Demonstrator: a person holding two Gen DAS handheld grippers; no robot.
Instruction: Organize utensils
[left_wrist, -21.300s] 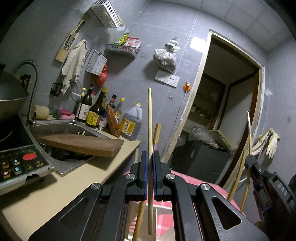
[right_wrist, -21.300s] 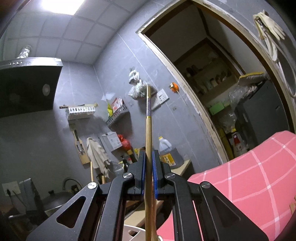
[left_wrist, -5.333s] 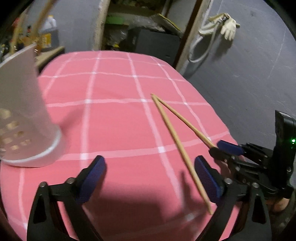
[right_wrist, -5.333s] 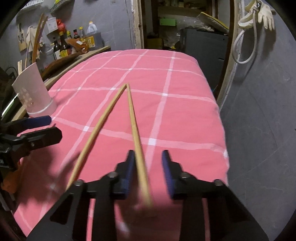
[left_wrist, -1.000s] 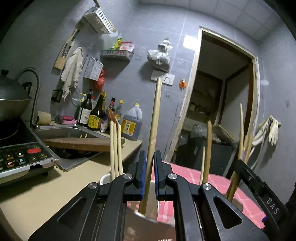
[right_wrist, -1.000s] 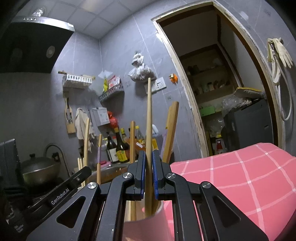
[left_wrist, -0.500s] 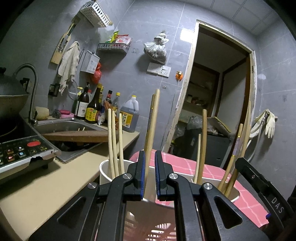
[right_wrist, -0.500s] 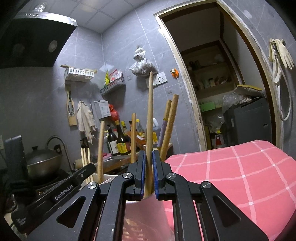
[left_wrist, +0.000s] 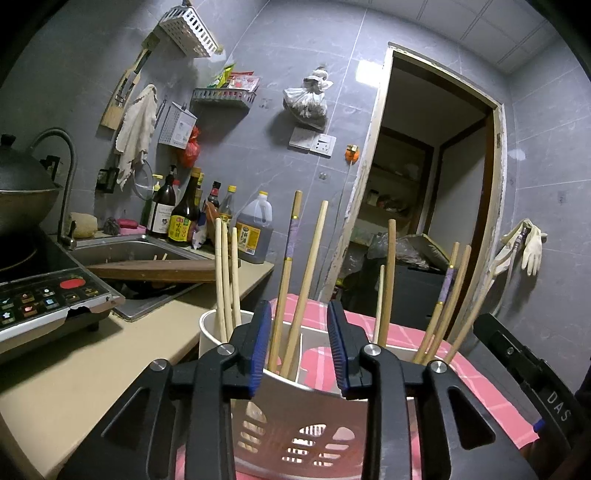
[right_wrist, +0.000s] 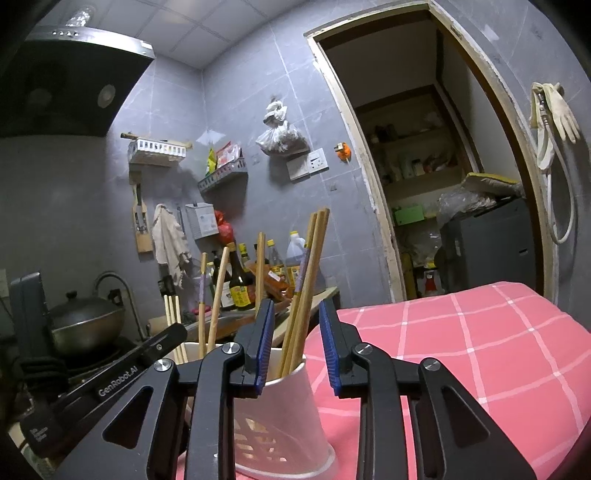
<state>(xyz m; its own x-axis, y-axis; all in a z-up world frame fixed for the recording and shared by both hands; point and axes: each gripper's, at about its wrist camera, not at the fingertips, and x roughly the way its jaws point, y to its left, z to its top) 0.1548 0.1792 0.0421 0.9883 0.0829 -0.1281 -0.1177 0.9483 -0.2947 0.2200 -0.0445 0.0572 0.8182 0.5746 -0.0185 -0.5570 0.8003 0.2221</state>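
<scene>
A white perforated utensil holder stands on the pink checked cloth, with several wooden chopsticks upright in its compartments. My left gripper hangs just above its near rim. Its jaws are opening, and two leaning chopsticks rise between the blue pads without touching them. My right gripper is over the holder from the other side. Its jaws are opening too, with a pair of chopsticks standing free between the pads. Each view shows the other gripper's black body at its edge.
To the left runs a beige counter with an induction cooker, a wok, a sink with a wooden board across it, and sauce bottles. An open doorway lies behind. The pink checked cloth stretches right.
Both grippers were shut on one chopstick each; now their jaws have parted and the chopsticks stand loose in the holder. The holder sits higher and nearer in both views.
</scene>
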